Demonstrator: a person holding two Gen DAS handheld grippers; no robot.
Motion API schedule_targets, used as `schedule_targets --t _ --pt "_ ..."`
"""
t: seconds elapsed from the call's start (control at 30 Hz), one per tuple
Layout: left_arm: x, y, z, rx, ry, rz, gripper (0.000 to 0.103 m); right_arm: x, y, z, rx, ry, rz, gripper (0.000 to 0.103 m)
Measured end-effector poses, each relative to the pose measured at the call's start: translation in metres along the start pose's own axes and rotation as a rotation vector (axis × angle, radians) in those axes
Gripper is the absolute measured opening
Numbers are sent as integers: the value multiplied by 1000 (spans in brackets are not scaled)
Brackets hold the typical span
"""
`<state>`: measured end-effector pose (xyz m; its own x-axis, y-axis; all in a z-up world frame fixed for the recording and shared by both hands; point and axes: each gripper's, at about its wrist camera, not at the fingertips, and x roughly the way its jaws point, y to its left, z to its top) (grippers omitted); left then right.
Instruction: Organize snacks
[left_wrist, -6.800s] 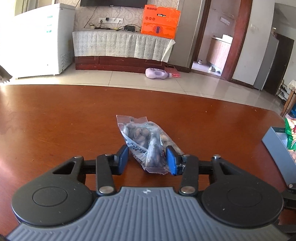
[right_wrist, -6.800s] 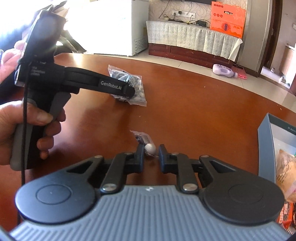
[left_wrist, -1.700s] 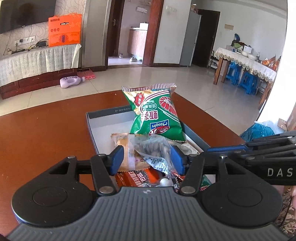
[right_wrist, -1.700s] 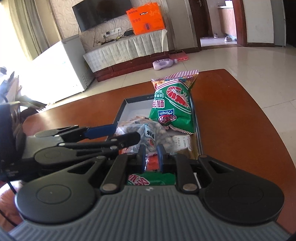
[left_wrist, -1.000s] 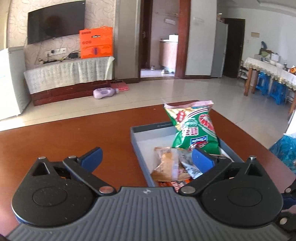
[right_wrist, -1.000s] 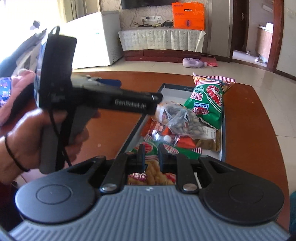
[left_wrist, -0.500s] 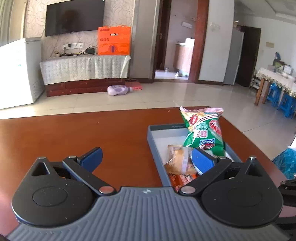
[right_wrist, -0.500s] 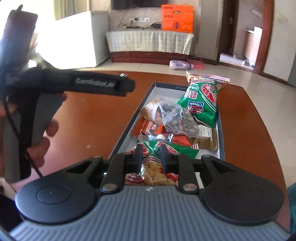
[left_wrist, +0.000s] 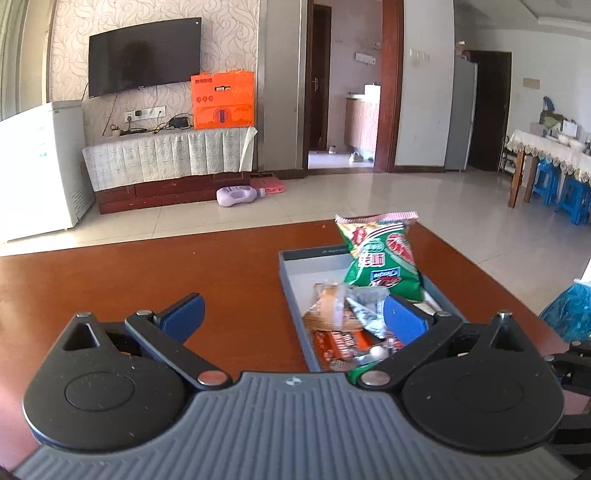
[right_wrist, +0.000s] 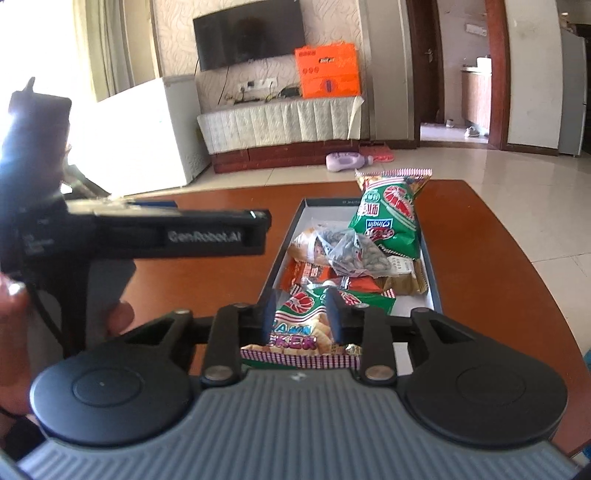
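Table: a reddish-brown polished wooden table (left_wrist: 229, 273) with a rounded far edge; its top is bare on the left side.
Box: a shallow grey box (right_wrist: 291, 225) lies on the right part of the table, long side running away from the cameras.
Snacks: all in the box. A green prawn-cracker bag (right_wrist: 388, 218) leans over the far end; a clear bag of nuts (right_wrist: 351, 251) lies on a tan wrapped cake (left_wrist: 328, 310); orange-red packets (right_wrist: 314, 273) sit beneath; a second green cracker bag (right_wrist: 306, 325) fills the near end; a small white ball (left_wrist: 378, 352) rests among the packets.
Room: pale tiled floor, patterned wallpaper, a dark television (left_wrist: 144, 72), an orange carton (left_wrist: 223, 99) on a cloth-covered low cabinet (left_wrist: 166, 158), a white chest freezer (left_wrist: 37, 166), a purple bottle (left_wrist: 236, 195) on the floor, an open doorway.
Left gripper (left_wrist: 291, 317): jaws spread wide, nothing between them, above the table at the box's left edge.
Right gripper (right_wrist: 299, 315): jaws partly apart and just been opening, over the near cracker bag, pads clear of it.
Left view only: a dining table with blue stools (left_wrist: 570, 194) at far right, and a blue plastic bag (left_wrist: 569, 310).
Right view only: the left gripper from the side, held by a hand (right_wrist: 14, 317) against a bright window.
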<state>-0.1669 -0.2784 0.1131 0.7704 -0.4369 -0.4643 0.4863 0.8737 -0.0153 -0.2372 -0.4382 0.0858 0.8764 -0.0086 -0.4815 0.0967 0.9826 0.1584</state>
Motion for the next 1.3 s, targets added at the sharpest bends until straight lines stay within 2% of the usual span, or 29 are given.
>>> schedule_targets --t 0.07,0.13,0.2,0.27,0.33,0.4,0.6,0.9,1.3 --pt "-7 -5 -1 -7 -20 6 103 -5 1 -2 3 -1 -8 38" --pt "-14 -13 -2 9 -31 20 103 -10 4 -5 2 2 -24 48" --pt "-18 -19 -5 24 -33 21 103 -16 8 -9 -5 -6 -33 49" --pt "-22 -24 -7 24 -18 10 103 -22 12 -10 -11 -8 -42 50" --pt "-25 -27 -11 18 0 -6 103 -28 14 -12 -7 -12 -56 60" --pt "-29 -27 -13 13 7 -15 103 -35 15 -16 0 -10 -66 64" --pt "-50 -31 -23 7 22 -44 103 -60 13 -33 24 16 -100 65" --pt "-89 -43 -42 2 36 -80 103 -98 13 -49 20 -6 -139 68" --pt "-123 -59 -67 33 45 -85 103 -103 -1 -65 73 28 -147 68"
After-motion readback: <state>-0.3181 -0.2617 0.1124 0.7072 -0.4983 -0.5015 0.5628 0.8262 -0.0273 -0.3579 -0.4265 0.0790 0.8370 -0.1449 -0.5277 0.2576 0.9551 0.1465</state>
